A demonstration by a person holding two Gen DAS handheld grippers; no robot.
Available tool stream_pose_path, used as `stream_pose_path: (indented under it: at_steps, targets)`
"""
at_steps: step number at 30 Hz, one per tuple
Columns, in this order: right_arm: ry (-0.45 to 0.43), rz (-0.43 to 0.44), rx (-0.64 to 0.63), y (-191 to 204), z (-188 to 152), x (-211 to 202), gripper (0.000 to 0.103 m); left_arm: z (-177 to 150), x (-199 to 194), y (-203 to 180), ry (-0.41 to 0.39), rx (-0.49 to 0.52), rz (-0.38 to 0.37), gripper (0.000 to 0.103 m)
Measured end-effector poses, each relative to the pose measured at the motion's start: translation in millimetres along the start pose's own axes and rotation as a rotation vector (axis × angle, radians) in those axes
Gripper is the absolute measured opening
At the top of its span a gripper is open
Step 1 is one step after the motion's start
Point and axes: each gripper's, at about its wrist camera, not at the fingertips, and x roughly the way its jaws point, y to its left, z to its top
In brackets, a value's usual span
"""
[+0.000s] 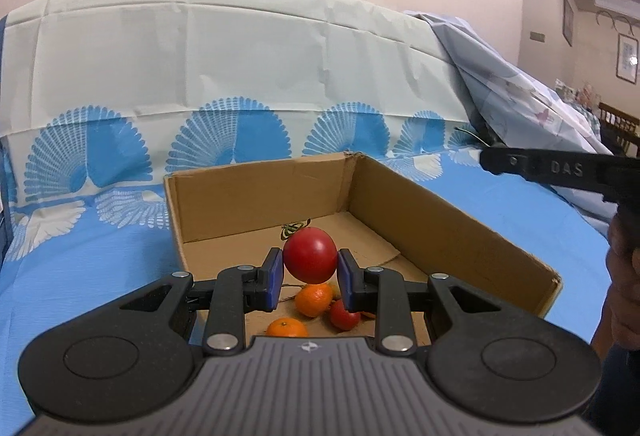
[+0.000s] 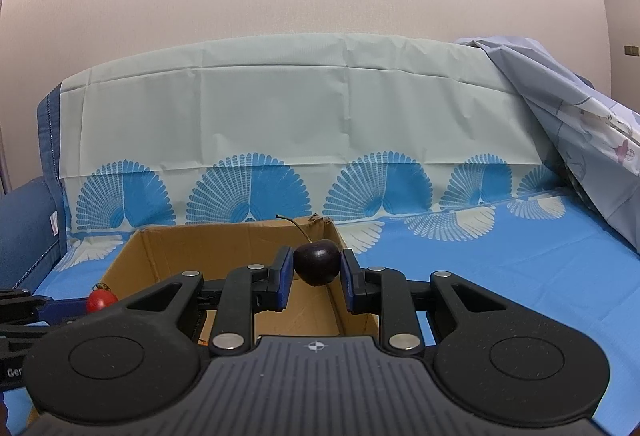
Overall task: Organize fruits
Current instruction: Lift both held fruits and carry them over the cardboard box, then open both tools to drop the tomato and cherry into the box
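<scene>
Holding a red tomato (image 1: 310,255) above the cardboard box (image 1: 452,232), the left gripper (image 1: 309,278) pinches it only at its sides between the blue pads (image 1: 275,278), jaws narrow.

Left wrist view:
- Tomato is round and glossy; grip sits on the widest part. Risk: it squirts out if squeezed harder, or drops early and lands hard on the fruit below.
- Box contents seen under the jaws: two oranges (image 1: 314,299), one further forward (image 1: 286,328), and a second red tomato (image 1: 343,316). These lie close together at the near end; the far floor of the box is bare.
- Right gripper's arm (image 1: 560,168) reaches in from the right edge, above the box's right wall. Risk: the two tools knock together if both go in at once.

Right wrist view:
- Right gripper (image 2: 316,278) is clamped on a dark cherry (image 2: 317,262), stem (image 2: 294,224) pointing up and left.
- Cherry hangs over the box's right wall (image 2: 348,316), not clearly inside. Risk: released here, it may hit the rim and roll onto the blue cloth (image 2: 520,276).
- Left tool's tomato (image 2: 101,300) shows at the left edge.
</scene>
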Motion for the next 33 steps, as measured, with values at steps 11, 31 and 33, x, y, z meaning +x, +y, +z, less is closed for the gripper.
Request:
stream_pose_path:
  at_steps: [11,31,33]
  targets:
    - [0.003,0.009,-0.012,1,0,0,0.026,-3,1,-11,0.01,0.044,-0.033,0.032]
    - [0.007,0.023,-0.026,5,-3,1,0.026,-4,0,-14,0.022,0.062,-0.047,0.032]
    - [0.008,0.023,-0.027,5,-3,1,0.026,-3,0,-15,0.023,0.061,-0.046,0.032]
